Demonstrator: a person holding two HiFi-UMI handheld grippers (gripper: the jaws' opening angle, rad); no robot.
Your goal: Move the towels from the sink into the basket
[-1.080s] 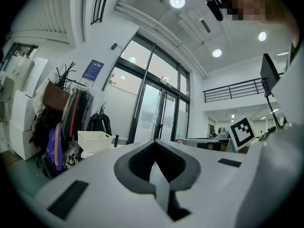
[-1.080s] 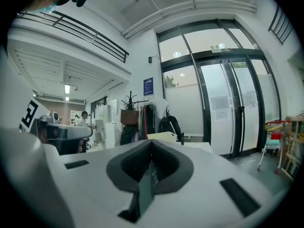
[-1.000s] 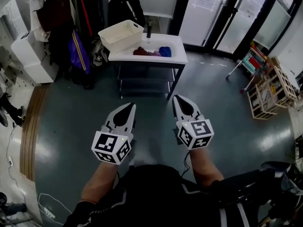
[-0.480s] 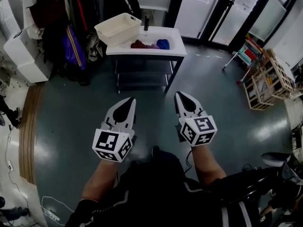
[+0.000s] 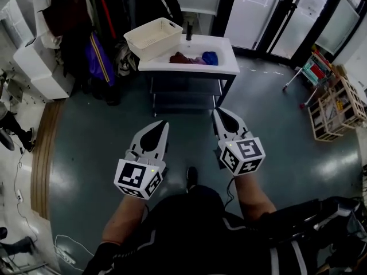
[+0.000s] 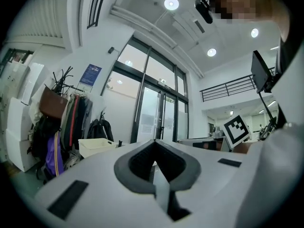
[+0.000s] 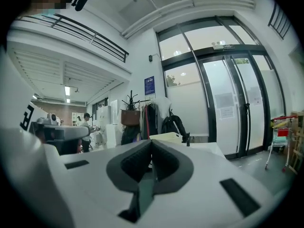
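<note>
While towels [image 5: 194, 58] lie in the sink [image 5: 189, 69], left tongs [image 5: 164, 123] and right tongs [image 5: 217, 112] are closed, empty.

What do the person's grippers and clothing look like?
The left gripper and right gripper match: white shells tapering to pointed jaws with black inner pads, each backed by a marker cube. A thin dark cable hangs under the right one. Black top, white stripes.

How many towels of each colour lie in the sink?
Dark red towel: 1
Purple towel: 1
Blue towel: 1
Total: 3, all in the sink
</note>
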